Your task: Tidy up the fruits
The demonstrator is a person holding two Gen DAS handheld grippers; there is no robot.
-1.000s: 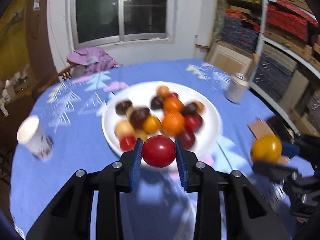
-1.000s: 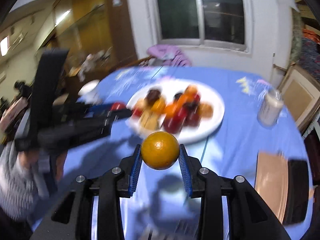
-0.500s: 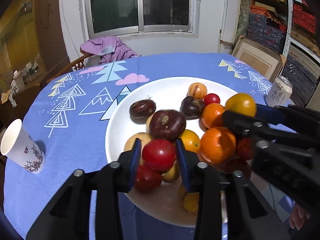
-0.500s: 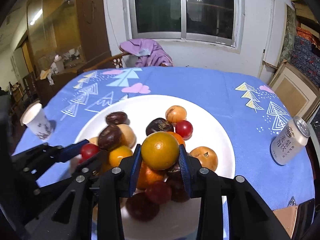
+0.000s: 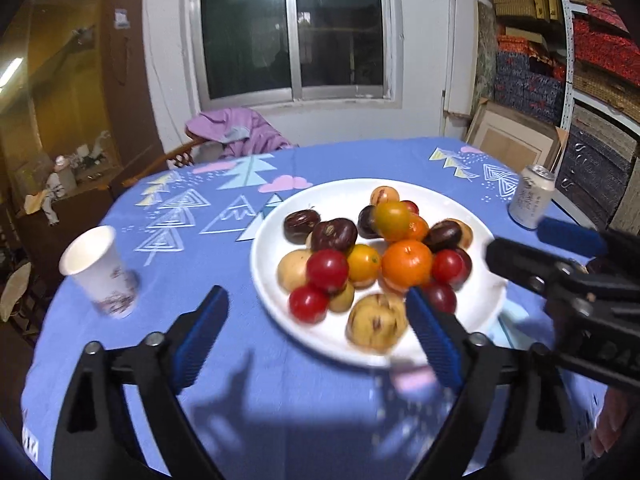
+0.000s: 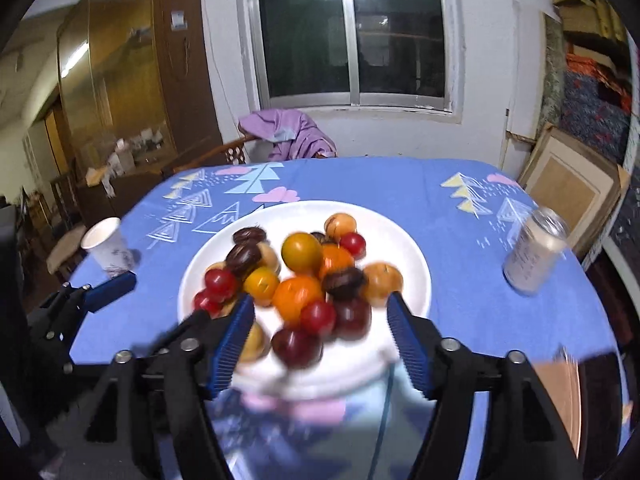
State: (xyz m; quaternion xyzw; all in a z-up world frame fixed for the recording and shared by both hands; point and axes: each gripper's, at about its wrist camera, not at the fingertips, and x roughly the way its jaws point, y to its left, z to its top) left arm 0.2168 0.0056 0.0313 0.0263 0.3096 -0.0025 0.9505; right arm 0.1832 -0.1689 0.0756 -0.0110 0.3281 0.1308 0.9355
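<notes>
When assessing progress, count the gathering stage as largely done. Find all visible fruit heaped on the white plate [image 5: 266,240] at the middle of the bench [image 5: 280,408]: red tomatoes, oranges, dark brown fruits and pale speckled ones. Note one red tomato [image 5: 327,270] resting high on the left of the heap and one yellow-orange fruit [image 5: 392,220] sitting on top toward the far side. See no loose fruit on the cloth in either wrist view.

Record the left gripper [image 5: 314,296] as spread wide, jaws just opened, nothing between the pads, poised over the plate's near rim. Record the right gripper [image 6: 321,299] likewise: jaws just opened, parted, empty, hanging above the near side of the heap with fruit below but not clamped.

Disregard the paper cup [image 5: 100,272] near the left edge and the drink can [image 5: 532,196] near the right edge; neither belongs to the task.

Judge the remaining work as small: check bench areas outside both views for stray fruit. Beware of rolling; expect round fruit stacked high to shift if nudged.
</notes>
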